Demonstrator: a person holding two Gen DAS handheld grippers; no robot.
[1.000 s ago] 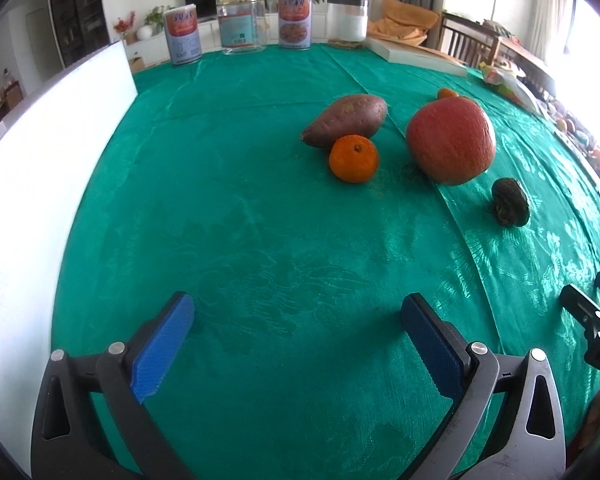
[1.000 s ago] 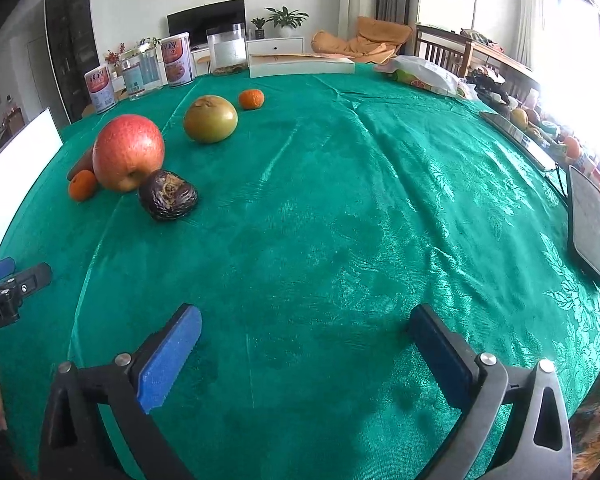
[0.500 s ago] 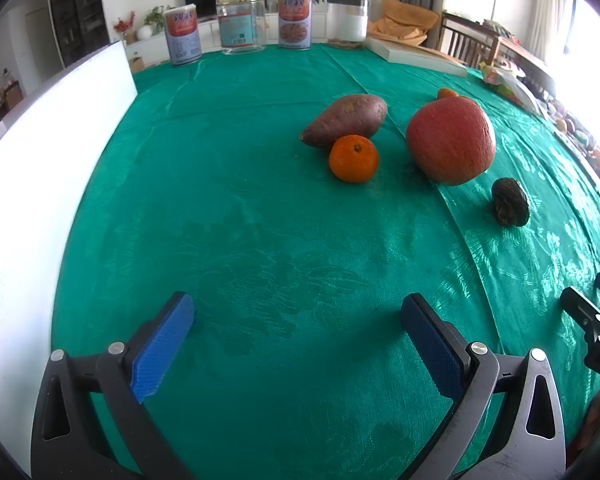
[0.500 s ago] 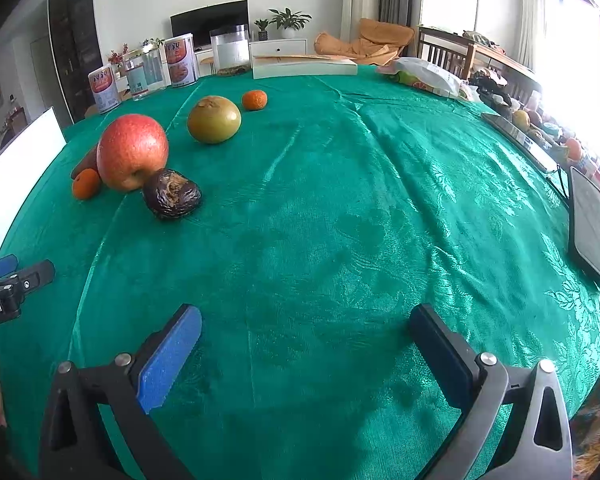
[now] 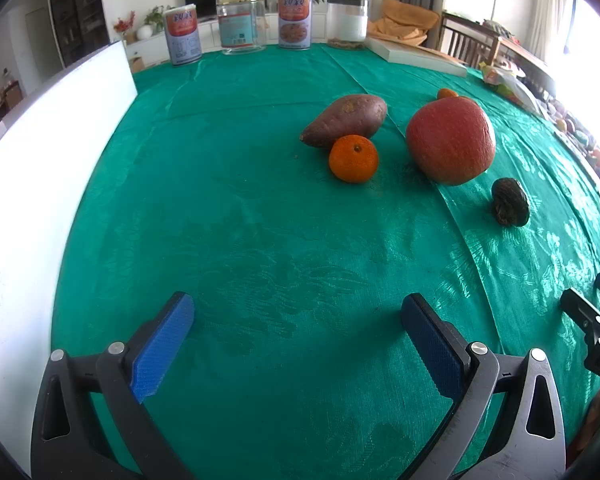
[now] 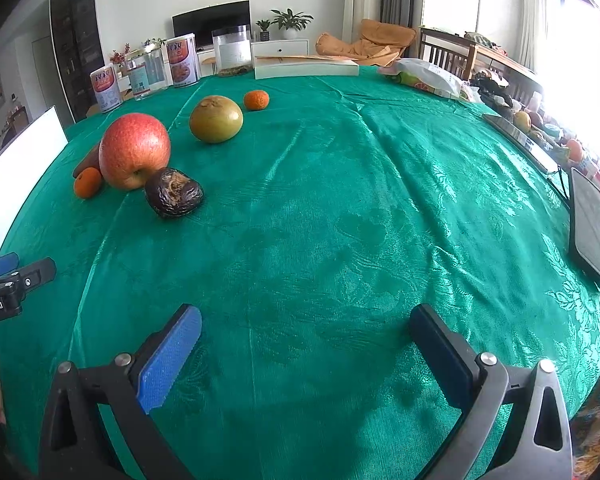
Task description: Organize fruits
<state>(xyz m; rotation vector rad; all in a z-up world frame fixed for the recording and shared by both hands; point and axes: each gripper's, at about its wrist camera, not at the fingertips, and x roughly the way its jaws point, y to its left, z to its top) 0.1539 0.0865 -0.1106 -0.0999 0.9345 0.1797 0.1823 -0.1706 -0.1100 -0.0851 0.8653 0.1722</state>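
On the green tablecloth a red apple (image 5: 450, 142) (image 6: 134, 150) stands beside a small mandarin (image 5: 353, 158) (image 6: 87, 183) and a sweet potato (image 5: 344, 120). A dark wrinkled fruit (image 5: 510, 202) (image 6: 174, 197) lies in front of the apple. Farther back in the right wrist view sit a green-brown round fruit (image 6: 216, 119) and a second mandarin (image 6: 256, 100). My left gripper (image 5: 296, 330) is open and empty, well short of the fruit. My right gripper (image 6: 306, 340) is open and empty over bare cloth; the left gripper's tip (image 6: 16, 276) shows at its left edge.
A white board (image 5: 32, 184) stands along the left side. Tins and jars (image 5: 256, 24) line the far edge, with a flat white box (image 6: 306, 68) and a bag (image 6: 428, 74). A phone (image 6: 590, 226) and a tablet lie at the right edge.
The right wrist view has crept slightly forward, so the fruit sits a little nearer and lower. The left gripper's view is unchanged. Both grippers stay open.
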